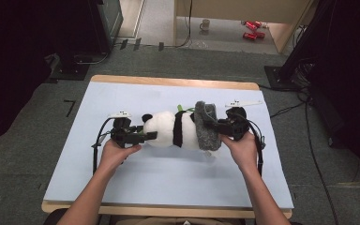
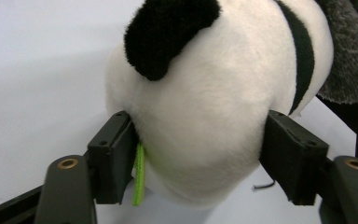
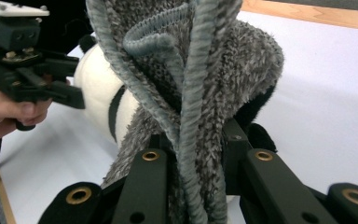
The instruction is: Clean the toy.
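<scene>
At mid-frame on the desk, your right claw pinches the grey cloth over the panda; your left claw (forearm angled inward) brackets its head, jaws spread.

Plush panda lying lengthwise on worktop; left gripper at its head, right gripper clamping grey knitted garment.

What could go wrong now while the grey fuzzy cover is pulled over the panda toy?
1. The left gripper stands around the panda's head, hardly pinching it; the toy may slide when pulled.
2. The right gripper clamps bunched grey fabric, which may slip out.
3. The green tag beside one of the fingers may catch.
</scene>
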`<state>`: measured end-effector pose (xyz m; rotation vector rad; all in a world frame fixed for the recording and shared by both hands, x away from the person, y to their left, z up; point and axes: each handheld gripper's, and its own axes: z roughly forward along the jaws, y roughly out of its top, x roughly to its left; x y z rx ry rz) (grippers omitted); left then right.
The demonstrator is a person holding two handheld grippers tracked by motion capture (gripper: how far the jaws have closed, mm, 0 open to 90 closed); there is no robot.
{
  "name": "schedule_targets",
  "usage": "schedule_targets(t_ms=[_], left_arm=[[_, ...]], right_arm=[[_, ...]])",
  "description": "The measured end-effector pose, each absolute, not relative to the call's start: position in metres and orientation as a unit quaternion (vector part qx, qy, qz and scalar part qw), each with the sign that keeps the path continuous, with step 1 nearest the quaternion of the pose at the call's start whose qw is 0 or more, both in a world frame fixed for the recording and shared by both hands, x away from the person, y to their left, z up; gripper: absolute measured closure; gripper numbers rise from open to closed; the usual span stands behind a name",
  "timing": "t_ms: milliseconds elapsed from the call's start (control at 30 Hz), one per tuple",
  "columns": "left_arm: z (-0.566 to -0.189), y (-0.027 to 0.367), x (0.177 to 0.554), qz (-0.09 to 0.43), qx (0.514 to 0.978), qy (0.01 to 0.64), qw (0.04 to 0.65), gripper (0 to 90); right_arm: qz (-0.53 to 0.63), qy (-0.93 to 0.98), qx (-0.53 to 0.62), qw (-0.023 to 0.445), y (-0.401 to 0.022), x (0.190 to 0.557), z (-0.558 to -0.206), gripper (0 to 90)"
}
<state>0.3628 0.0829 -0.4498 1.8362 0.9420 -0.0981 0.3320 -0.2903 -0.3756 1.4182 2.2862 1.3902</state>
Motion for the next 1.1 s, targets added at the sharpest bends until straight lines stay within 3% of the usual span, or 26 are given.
schedule_targets(t_ms=[367,1100], left_arm=[[-0.450,0.088,0.353,0.006,0.775,0.360,0.520,28.0],[-0.473,0.077,0.364,0.046,0.774,0.340,0.532,22.0]], right_arm=[[0.470,0.744,0.472,0.061,-0.294,0.345,-0.382,77.2],[0.486,0.727,0.480,0.070,-0.298,0.367,-0.388,76.5]])
